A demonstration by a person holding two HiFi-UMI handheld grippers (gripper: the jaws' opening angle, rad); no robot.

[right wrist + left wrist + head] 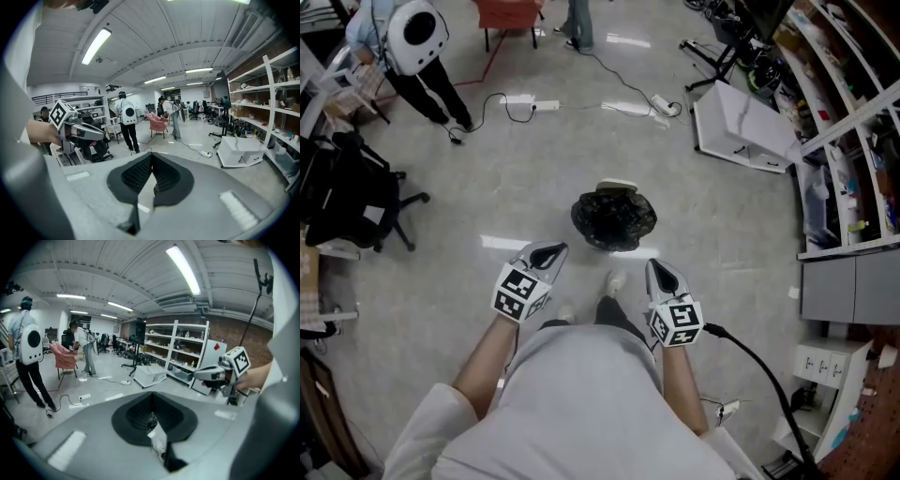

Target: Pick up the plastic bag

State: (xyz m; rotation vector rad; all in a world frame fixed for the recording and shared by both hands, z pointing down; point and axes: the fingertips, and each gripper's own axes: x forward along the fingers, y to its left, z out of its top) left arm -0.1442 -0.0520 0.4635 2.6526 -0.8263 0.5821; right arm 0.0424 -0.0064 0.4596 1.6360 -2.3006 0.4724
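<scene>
The plastic bag (614, 221) – black and crumpled – lay on the grey floor (516, 178) just in front of the person, ahead of both grippers and touched by neither. A pale thing showed at its far edge, but it was not possible to tell what it was.

The left gripper (546, 255) was held low at the person's left side, with its tip pointing toward the bag. In the left gripper view its jaws were pressed together at the tips, with nothing between them. The right gripper (660, 274) was held in the same way at the right side, and the right gripper view also showed its jaws together and empty.

Farther on the floor a white power strip (546, 106) lay with its cable. A person with a white backpack (416, 36) stood at the far left, near a black office chair (352, 202). At the right stood shelves (853, 112), and a white box (739, 127) lay beside them.
</scene>
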